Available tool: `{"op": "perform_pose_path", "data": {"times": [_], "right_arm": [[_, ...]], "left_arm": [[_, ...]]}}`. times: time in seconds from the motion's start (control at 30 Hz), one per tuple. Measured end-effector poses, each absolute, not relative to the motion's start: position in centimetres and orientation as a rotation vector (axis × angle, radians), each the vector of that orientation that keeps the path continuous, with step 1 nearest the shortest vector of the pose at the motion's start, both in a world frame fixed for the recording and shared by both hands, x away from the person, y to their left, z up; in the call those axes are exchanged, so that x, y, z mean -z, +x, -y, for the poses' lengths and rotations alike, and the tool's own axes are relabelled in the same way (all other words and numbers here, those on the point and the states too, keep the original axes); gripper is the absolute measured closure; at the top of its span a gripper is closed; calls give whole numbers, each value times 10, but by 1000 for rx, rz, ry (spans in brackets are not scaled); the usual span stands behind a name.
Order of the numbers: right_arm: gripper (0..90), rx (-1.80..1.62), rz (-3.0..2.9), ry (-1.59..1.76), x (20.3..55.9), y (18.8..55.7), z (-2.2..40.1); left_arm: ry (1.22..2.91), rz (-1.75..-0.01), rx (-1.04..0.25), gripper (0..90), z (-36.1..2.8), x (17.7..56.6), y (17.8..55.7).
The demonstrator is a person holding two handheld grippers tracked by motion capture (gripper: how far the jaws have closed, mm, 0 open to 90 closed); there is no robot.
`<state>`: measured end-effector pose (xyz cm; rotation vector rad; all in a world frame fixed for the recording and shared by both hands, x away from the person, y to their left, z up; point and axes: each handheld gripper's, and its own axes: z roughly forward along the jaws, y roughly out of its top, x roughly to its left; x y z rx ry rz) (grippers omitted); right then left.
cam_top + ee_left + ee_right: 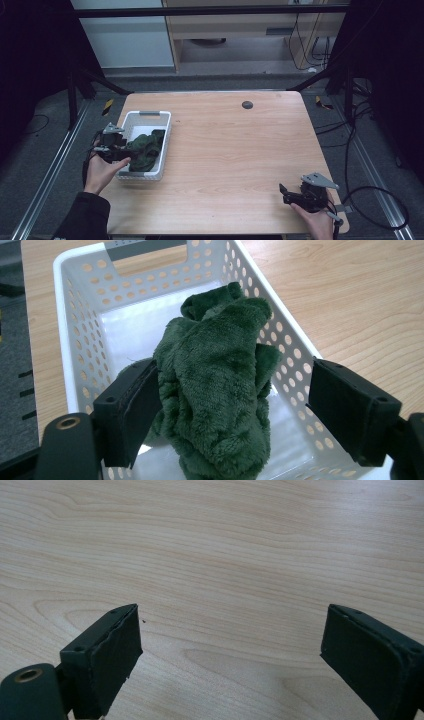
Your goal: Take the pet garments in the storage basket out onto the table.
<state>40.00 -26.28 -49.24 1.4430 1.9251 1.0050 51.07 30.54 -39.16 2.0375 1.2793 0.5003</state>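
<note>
A dark green fluffy cloth (pixel 215 390) lies bunched in a white perforated basket (pixel 80 305) near the table's left edge. In the high view the cloth (pixel 146 147) fills the near half of the basket (pixel 165 130). My left gripper (pixel 235 395) hangs open over the basket's near end with the cloth between its jaws; the left jaw touches the cloth and the right jaw stands apart from it. From above, the left gripper (pixel 122 147) sits at the basket's left wall. My right gripper (pixel 287 196) rests open near the table's front right corner, over bare wood (pixel 225 540).
The wooden table (pixel 235 145) has a small black round spot (pixel 247 104) near its far edge. Cables (pixel 370 195) trail on the floor to the right. Metal frame bars (pixel 70 100) stand to the left and behind.
</note>
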Motion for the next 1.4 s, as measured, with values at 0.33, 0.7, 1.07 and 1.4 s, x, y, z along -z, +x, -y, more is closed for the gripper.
{"op": "perform_pose_path", "data": {"times": [0.33,0.7,1.07,1.4], "right_arm": [[88,-1005,-1933,1448,493,401,263],[83,-999,-1945,1444,494,401,263],[80,-1002,-1952,1444,494,401,262],[77,-997,-1963,1445,495,402,261]], "left_arm": [[2076,-1288,-487,187,-304,391,520],[2129,-1304,-455,176,-300,400,531],[2155,-1321,-432,176,-296,411,539],[2159,-1348,-416,203,-295,427,545]]}}
